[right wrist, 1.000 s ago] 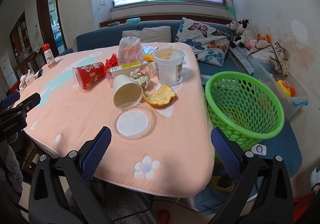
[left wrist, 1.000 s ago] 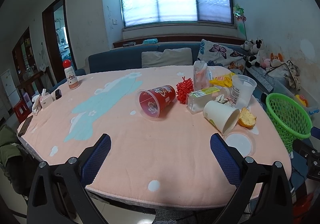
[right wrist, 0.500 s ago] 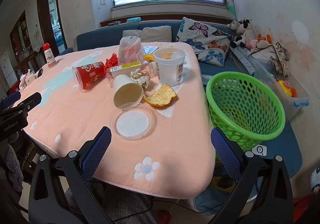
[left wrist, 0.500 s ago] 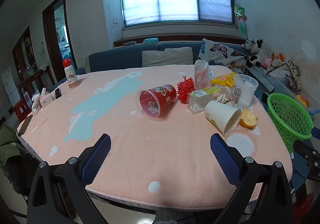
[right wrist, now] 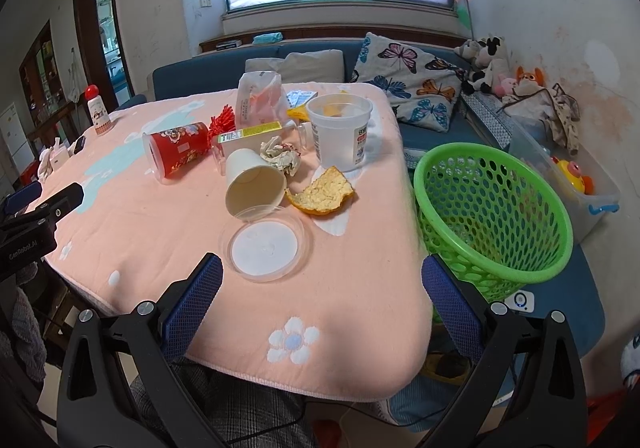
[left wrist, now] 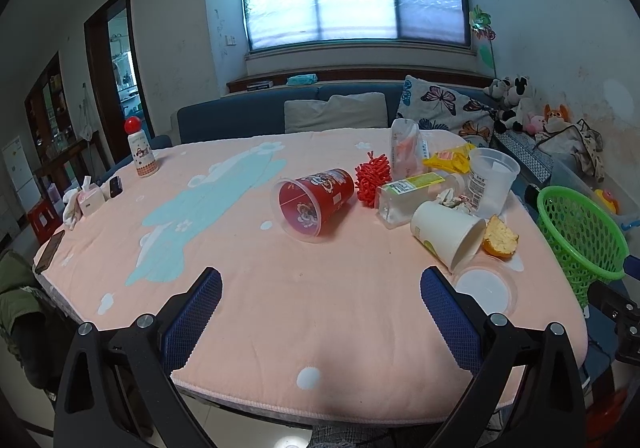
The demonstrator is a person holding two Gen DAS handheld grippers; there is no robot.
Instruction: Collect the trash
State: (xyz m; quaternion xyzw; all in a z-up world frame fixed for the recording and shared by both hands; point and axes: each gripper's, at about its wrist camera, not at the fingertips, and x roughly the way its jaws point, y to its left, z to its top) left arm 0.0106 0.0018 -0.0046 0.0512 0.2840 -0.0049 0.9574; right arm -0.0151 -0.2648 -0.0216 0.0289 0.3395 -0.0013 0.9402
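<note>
Trash lies on the pink table (right wrist: pixel 152 224): a tipped red cup (left wrist: pixel 314 201) (right wrist: pixel 178 153), a tipped white paper cup (left wrist: pixel 448 236) (right wrist: pixel 254 185), a clear round lid (right wrist: pixel 266 248) (left wrist: pixel 484 288), an orange peel (right wrist: pixel 322 193) (left wrist: pixel 498 238), crumpled paper (right wrist: pixel 280 157), a clear tub (right wrist: pixel 340 131) (left wrist: pixel 490 181), a flat bottle (left wrist: pixel 412 193) and a red pom-pom (left wrist: pixel 372 177). A green basket (right wrist: pixel 494 215) (left wrist: pixel 580 238) stands off the table's right edge. My left gripper (left wrist: pixel 320 312) hangs open over the near table edge. My right gripper (right wrist: pixel 322 304) is open just short of the lid.
A red-capped bottle (left wrist: pixel 140 153), a tissue box (left wrist: pixel 90 199) and a phone (left wrist: pixel 50 256) sit at the table's left side. A blue sofa (right wrist: pixel 424 131) with a butterfly cushion runs behind. Plush toys and a clear storage bin (right wrist: pixel 576 183) are at the right wall.
Both views have shifted only slightly. In the right wrist view the table and basket sit a little closer. Both grippers stay open and nothing on the table has moved.
</note>
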